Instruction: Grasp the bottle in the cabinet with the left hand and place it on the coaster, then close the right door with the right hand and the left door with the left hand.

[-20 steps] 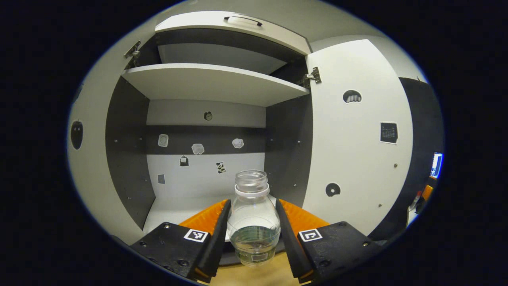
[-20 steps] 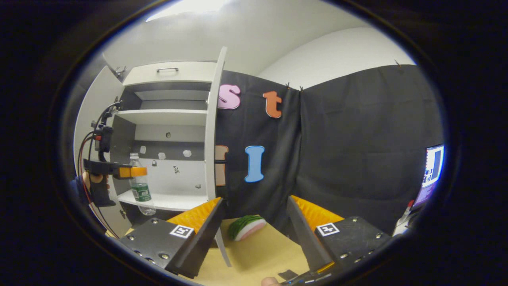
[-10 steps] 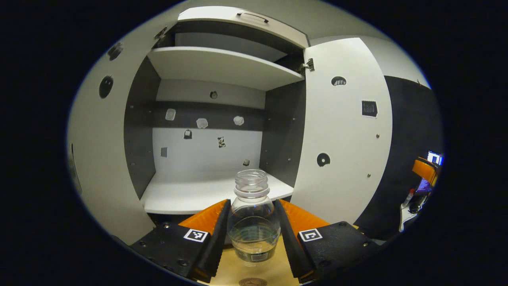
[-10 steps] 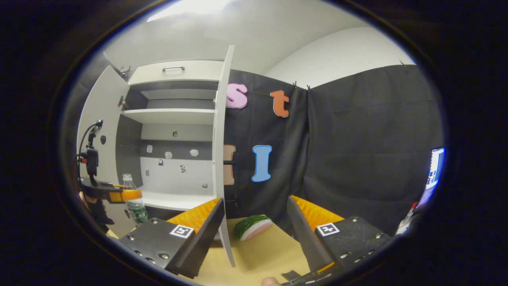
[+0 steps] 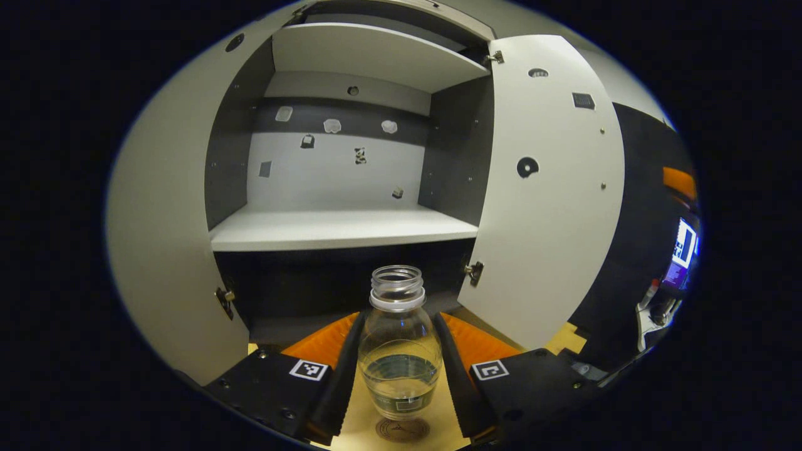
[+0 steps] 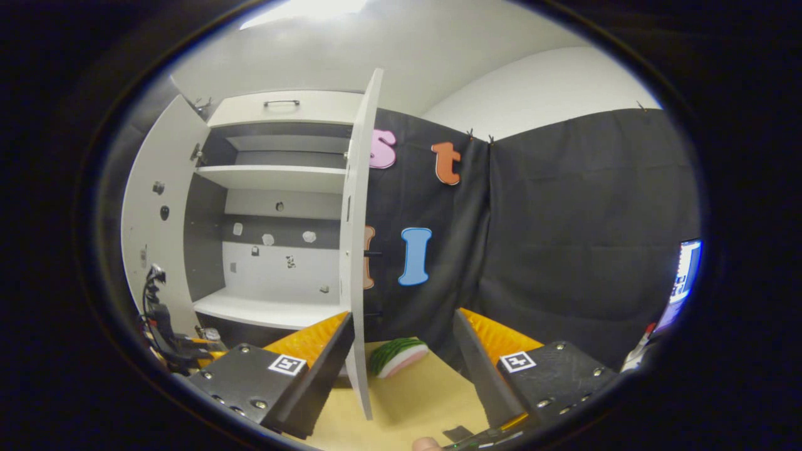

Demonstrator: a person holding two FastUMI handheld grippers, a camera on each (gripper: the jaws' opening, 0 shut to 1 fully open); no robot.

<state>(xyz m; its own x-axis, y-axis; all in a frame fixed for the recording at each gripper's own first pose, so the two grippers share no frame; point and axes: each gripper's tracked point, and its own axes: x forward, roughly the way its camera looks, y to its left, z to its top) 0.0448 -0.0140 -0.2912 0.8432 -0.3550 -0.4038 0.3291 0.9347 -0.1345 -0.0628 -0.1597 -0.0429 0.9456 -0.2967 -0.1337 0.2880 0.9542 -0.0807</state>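
The bottle (image 5: 399, 351) is clear plastic, uncapped, with a little water in its lower part. The left tool (image 5: 398, 376) is clamped on its sides, holding it upright just above the round coaster (image 5: 402, 430) on the tan counter (image 5: 567, 338). Behind stands the cabinet (image 5: 341, 227), with its right door (image 5: 548, 188) and left door (image 5: 160, 207) open. The right tool (image 6: 401, 369) hangs with fingers apart near a watermelon slice toy (image 6: 393, 356). Since a second ago the bottle has come out of the cabinet and down.

Wooden table (image 6: 413, 401): coaster (image 5: 402, 430), watermelon slice (image 6: 393, 356).
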